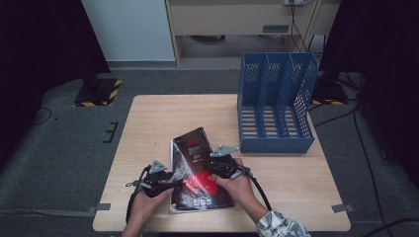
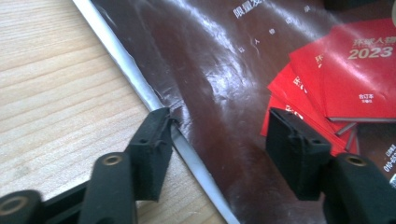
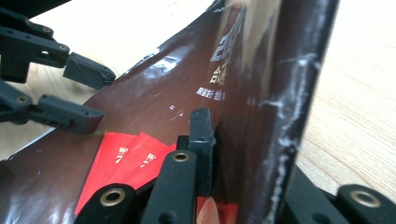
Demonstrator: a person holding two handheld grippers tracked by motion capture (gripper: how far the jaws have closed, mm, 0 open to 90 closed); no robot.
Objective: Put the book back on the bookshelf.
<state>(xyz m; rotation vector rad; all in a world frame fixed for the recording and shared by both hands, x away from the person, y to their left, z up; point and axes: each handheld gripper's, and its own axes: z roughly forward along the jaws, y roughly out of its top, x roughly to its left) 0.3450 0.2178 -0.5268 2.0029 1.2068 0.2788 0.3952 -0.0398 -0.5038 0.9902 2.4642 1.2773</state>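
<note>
On the wooden table lies a dark glossy magazine with red booklets printed on its cover, in the front middle part, near the person's edge.

At the left, the left gripper is at the magazine's left edge. Its jaws stand wide apart: one tip touches the white page edge where it meets the table, the other hovers over the cover near the red print. It holds nothing.

At the right, the right gripper is closed on the magazine's right side, with the cover pinched between the jaws and curling up there.

Further right stands a blue file holder with three compartments, apart from the magazine.

I judge that the step is lifting the magazine. To do it well, the left jaw should slide under the whole page block before closing, not only under the cover, and both grippers should rise together so the cover does not tear.

The magazine's long axis runs from the person away toward the far edge, tilted a little to the left at the top.
</note>
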